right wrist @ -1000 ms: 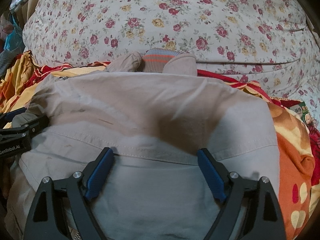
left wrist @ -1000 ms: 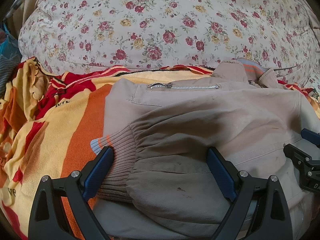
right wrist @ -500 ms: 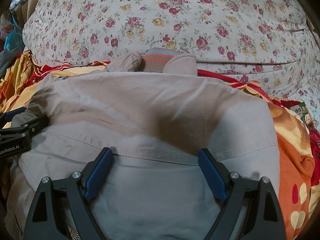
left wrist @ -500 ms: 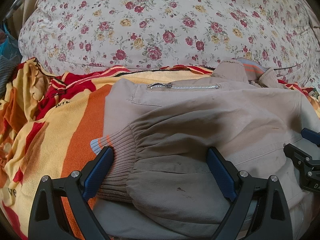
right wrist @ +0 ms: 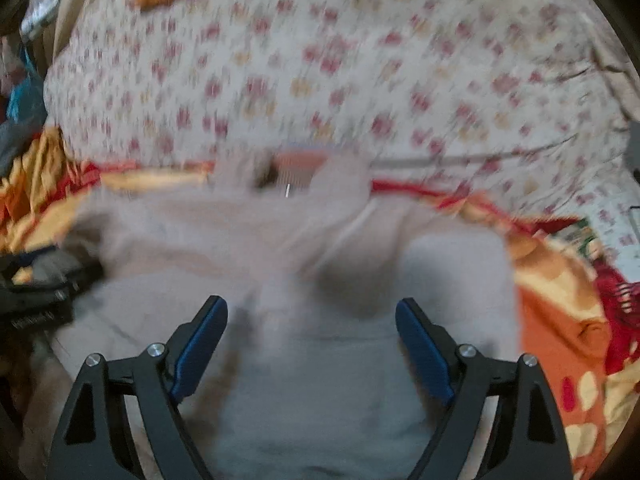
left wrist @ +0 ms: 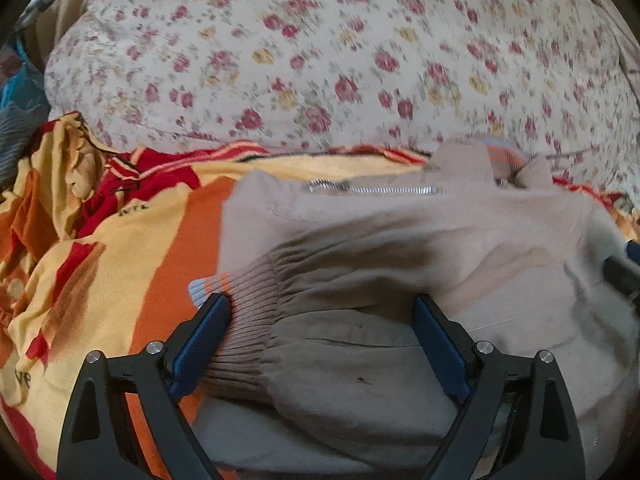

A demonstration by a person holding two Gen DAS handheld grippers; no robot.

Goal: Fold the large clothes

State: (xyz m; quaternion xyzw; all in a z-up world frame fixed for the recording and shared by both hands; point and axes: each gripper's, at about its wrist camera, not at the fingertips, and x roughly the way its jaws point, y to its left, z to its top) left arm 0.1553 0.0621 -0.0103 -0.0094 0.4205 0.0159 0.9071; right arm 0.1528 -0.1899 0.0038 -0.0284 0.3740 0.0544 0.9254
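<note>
Left wrist view shows us, beyond the jaws, a floral quilt [left wrist: 320, 60] as a large mound, and to the left of them a striped blanket [left wrist: 120, 260] in orange, yellow and red. On that blanket lies our jacket [left wrist: 400, 240], beige and already partly folded, filling the space ahead of and between both pairs of jaws. Its sleeve [left wrist: 340, 344] is laid across the body, directly between the left gripper's [left wrist: 320, 320] fingers, with the ribbed cuff [left wrist: 240, 320] touching the left finger. Just past the sleeve we see a pocket zip [left wrist: 376, 189], and beyond it the striped collar [left wrist: 504, 156].

The left gripper stands wide open, straddling sleeve and cuff without pinching them. The right gripper [right wrist: 312, 320] is open too, over the jacket's plain panel; its view is smeared, so we cannot tell whether the fingers touch the cloth.

We judge the jacket soft but fairly thick and weighty, so it should drape and sag rather than slide. The stacked layers may shift if lifted by one point. We would take hold at a doubled edge or seam near each side, not at the stretchy cuff, which would pull the sleeve out of its fold
</note>
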